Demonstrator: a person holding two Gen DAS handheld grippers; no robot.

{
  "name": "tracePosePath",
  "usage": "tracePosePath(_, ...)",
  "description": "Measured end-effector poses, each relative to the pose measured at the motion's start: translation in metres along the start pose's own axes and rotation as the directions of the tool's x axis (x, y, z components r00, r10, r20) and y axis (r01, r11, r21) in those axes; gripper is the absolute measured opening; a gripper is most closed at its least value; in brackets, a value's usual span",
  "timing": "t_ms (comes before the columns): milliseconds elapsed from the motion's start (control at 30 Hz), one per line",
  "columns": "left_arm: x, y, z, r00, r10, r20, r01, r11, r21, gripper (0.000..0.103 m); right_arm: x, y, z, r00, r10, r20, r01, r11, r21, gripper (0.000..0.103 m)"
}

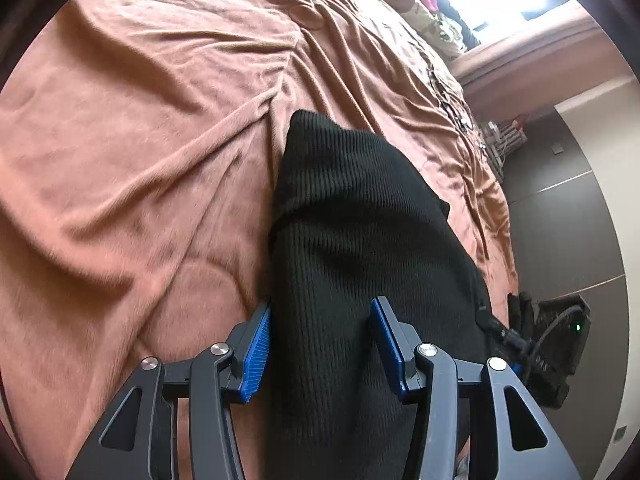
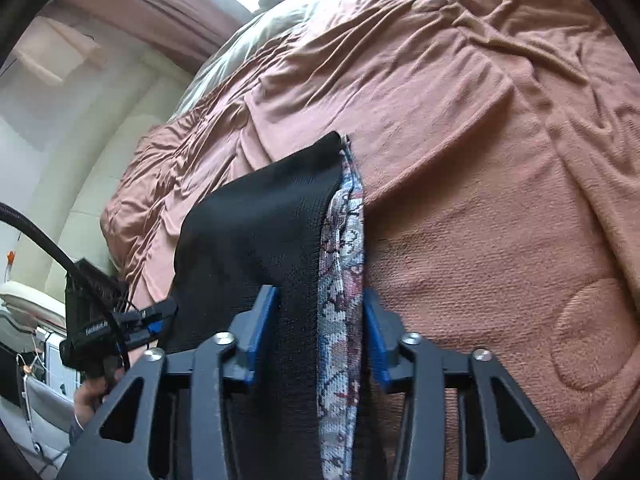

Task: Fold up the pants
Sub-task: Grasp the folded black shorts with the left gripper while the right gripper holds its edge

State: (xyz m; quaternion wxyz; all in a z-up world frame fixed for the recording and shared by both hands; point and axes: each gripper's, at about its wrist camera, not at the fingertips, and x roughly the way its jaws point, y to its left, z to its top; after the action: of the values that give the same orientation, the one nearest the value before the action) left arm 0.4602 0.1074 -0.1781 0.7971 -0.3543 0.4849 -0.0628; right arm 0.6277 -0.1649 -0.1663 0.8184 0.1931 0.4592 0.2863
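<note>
Pants [image 1: 352, 240], black and ribbed, lie in a narrow folded bundle on a bed under a rust-brown blanket [image 1: 140, 140], the folding seemingly well along, with smoothing or a last fold perhaps left. From the left wrist, the left gripper [image 1: 320, 344] straddles the near end of the bundle, its blue fingers [image 1: 256, 352] partly spread; one touches the cloth's edge, the other rests on the cloth, with no firm pinch visible. From the right wrist, the pants show a patterned lining [image 2: 344, 280] along one edge. The right gripper [image 2: 320, 336] has its fingers [image 2: 260, 328] either side of the black cloth and lining, close against them; whether they truly pinch cannot be told.
</note>
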Motion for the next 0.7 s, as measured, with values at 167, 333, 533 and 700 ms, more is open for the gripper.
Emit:
tracePosePath(167,0.007,-0.006,0.019,1.000,0.023,0.007,-0.023,0.999,0.026,0.034,-0.003,-0.006,-0.007,1.000,0.019,-0.014,-0.019,1.000,0.022,0.030)
tracePosePath(333,0.005,-0.017,0.027,1.000,0.008,0.028,-0.010,0.998,0.068,0.035,-0.003,-0.004,-0.006,0.998,0.046,-0.041,-0.045,0.998,0.039,0.031)
tracePosePath(533,0.014,0.003,0.019,0.999,-0.031,-0.026,0.032,0.999,0.014,0.049,0.000,-0.013,-0.001,0.993,0.091,-0.074,-0.086,0.995,0.058,0.062)
tracePosePath(700,0.015,0.005,0.017,0.997,-0.070,-0.031,0.070,0.998,-0.001,0.049,0.009,-0.016,0.002,0.987,0.132,-0.096,-0.126,0.990,0.068,0.063)
